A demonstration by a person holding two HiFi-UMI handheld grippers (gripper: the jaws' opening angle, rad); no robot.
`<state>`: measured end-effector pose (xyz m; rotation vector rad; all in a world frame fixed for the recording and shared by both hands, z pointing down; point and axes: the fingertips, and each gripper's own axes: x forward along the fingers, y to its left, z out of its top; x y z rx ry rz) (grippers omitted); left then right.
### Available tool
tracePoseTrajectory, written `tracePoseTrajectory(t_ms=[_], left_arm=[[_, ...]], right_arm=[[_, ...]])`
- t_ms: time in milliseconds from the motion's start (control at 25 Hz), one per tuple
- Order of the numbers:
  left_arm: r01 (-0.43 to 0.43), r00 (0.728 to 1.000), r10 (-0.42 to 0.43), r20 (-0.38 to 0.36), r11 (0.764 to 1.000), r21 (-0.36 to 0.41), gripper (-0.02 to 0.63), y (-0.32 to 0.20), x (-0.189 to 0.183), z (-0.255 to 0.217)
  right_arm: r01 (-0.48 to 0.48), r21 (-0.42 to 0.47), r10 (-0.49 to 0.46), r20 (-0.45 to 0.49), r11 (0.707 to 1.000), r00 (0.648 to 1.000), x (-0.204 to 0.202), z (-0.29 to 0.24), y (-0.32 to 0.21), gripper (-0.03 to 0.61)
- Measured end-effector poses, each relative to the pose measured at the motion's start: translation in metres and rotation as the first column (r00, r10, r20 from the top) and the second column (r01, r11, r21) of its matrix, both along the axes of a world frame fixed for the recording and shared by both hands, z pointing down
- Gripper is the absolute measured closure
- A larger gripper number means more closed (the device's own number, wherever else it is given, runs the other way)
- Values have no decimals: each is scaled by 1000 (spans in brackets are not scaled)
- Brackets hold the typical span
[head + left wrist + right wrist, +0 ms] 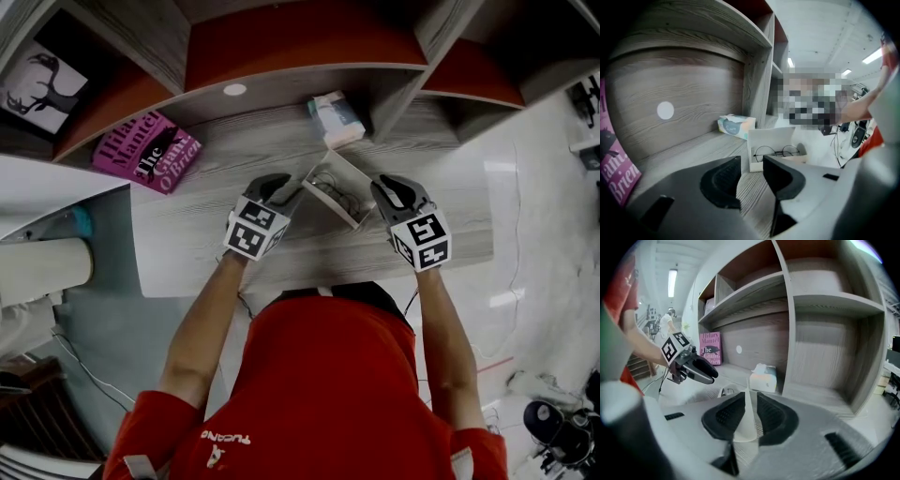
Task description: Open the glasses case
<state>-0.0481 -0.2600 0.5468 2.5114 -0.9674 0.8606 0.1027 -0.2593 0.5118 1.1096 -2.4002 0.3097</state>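
Observation:
A white glasses case (330, 174) lies open on the wooden desk (187, 239), and round wire glasses (778, 151) lie inside it. Its raised lid (746, 423) stands edge-on between the jaws of my right gripper (751, 401), with a slim gap showing beside the pads. In the head view my right gripper (380, 187) is at the case's right side. My left gripper (289, 192) is just left of the case, open and empty. From the left gripper view the case (771, 138) sits a little beyond my left gripper (751, 164). The left gripper (693, 369) also shows in the right gripper view.
A tissue box (335, 117) stands behind the case against a shelf divider (398, 94). A pink book (148, 152) leans at the back left. Shelf compartments rise above the desk. A white rounded counter (47, 197) lies to the left, floor and cables to the right.

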Motion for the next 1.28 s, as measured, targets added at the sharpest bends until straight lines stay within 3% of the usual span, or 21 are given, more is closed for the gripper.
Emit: tracePoseTrajectory(t_ms=[360, 680, 920, 1200, 1280], left_arm=[[57, 975, -15, -220, 981, 184, 485, -3, 19, -91], [118, 921, 39, -387, 920, 375, 546, 6, 30, -180], [175, 900, 40, -435, 879, 444, 581, 12, 30, -224], [195, 885, 75, -459, 835, 514, 603, 23, 32, -246], [188, 886, 80, -457, 839, 511, 604, 26, 32, -246]], right_arm=[[-19, 144, -1, 137, 989, 991, -11, -74, 1, 525], [-12, 307, -71, 257, 952, 964, -31, -149, 14, 567], [-18, 397, -123, 325, 918, 938, -43, -192, 30, 572], [-57, 416, -132, 410, 908, 902, -43, -210, 44, 573], [-60, 419, -132, 414, 906, 900, -43, -211, 46, 574]])
